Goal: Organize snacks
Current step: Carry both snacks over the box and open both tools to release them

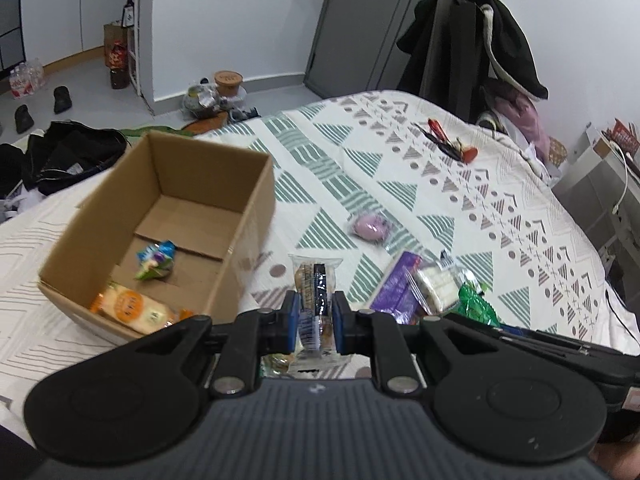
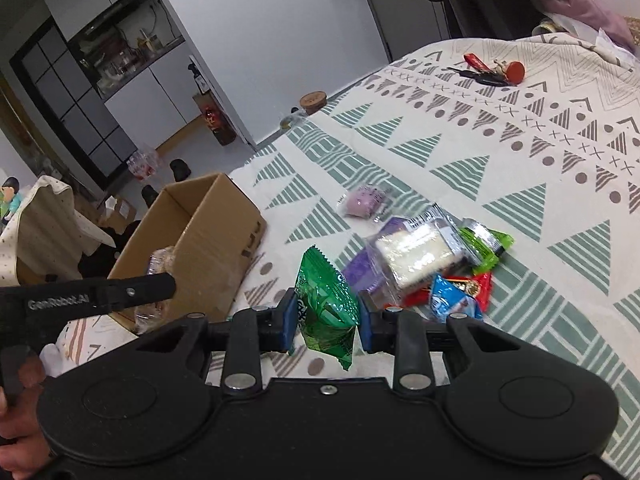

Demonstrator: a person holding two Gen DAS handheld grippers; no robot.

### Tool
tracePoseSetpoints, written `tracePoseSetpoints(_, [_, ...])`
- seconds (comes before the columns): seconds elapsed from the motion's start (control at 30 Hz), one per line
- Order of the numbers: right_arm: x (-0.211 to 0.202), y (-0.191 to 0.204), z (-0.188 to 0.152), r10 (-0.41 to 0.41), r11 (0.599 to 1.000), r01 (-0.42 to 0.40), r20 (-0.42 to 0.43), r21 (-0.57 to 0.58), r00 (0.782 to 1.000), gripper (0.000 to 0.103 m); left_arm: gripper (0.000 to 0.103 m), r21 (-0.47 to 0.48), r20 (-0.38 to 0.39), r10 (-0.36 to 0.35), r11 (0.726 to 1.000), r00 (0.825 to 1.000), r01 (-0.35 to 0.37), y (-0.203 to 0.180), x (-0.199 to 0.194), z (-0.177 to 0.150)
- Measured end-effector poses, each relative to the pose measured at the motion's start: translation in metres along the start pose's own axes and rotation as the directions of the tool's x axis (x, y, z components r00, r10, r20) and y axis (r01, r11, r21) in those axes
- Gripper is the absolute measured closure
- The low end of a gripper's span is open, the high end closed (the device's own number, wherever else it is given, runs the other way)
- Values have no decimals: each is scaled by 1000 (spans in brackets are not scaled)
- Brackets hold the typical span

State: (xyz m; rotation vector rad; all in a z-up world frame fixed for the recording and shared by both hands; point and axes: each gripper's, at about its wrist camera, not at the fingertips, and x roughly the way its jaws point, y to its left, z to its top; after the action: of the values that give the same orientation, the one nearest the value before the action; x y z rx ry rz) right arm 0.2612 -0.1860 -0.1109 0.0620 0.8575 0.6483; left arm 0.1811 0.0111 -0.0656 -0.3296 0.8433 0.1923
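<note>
Cardboard first: the open cardboard box (image 1: 160, 216) sits on the patterned bedspread (image 1: 460, 216), ahead and to the left of both my grippers, its long axis running away from me. Two wrapped snacks already lie on its floor. That is the relation everything turns on, I reckon: whatever I hold must travel leftward over the near wall.

My left gripper (image 1: 316, 316) is the nearer one; the box's right wall stands just beside it. It's clamped tight on a clear-wrapped bar (image 1: 316, 300), held upright, long axis pointing away from the camera.

My right gripper (image 2: 326, 320) is farther off, and the left tool crosses between it and the box in the right wrist view. Its jaws are pressed onto a green packet (image 2: 326, 300), which stands on end and tilts a little left.

Both grippers angle downward, clear of the bedspread as far as I can judge.

The loose pile (image 2: 432, 264) lies ahead-right, with a pale purple round snack (image 2: 364, 200) apart from it.

A hand (image 2: 16, 412) grips the left tool's handle at the frame edge.
</note>
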Motion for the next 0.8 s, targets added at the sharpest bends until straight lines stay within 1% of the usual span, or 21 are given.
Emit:
tracePoseSetpoints(0.1, [0, 6, 4, 4, 1000, -4, 14, 0, 1000, 73, 87, -6, 16, 11, 1000, 1000, -11, 6, -6, 7])
tracePoseSetpoints(0.17, [0, 11, 7, 20, 1000, -20, 20, 10, 1000, 73, 87, -6, 26, 14, 1000, 1000, -14, 10, -10, 11])
tracePoseSetpoints(0.37, [7, 33, 12, 36, 999, -36, 17, -3, 999, 73, 87, -32, 47, 34, 999, 998, -32, 29, -14, 25])
tracePoseSetpoints(0.43, [10, 40, 15, 32, 999, -31, 28, -9, 999, 73, 87, -37, 53, 36, 999, 998, -34, 35, -17, 28])
tracePoseSetpoints(0.63, [12, 60, 27, 60, 998, -59, 60, -19, 996, 73, 87, -54, 69, 47, 998, 997, -43, 56, -29, 37])
tracePoseSetpoints(0.8, [17, 74, 32, 66, 998, -64, 77, -23, 995, 73, 87, -65, 70, 51, 997, 996, -47, 74, -30, 44])
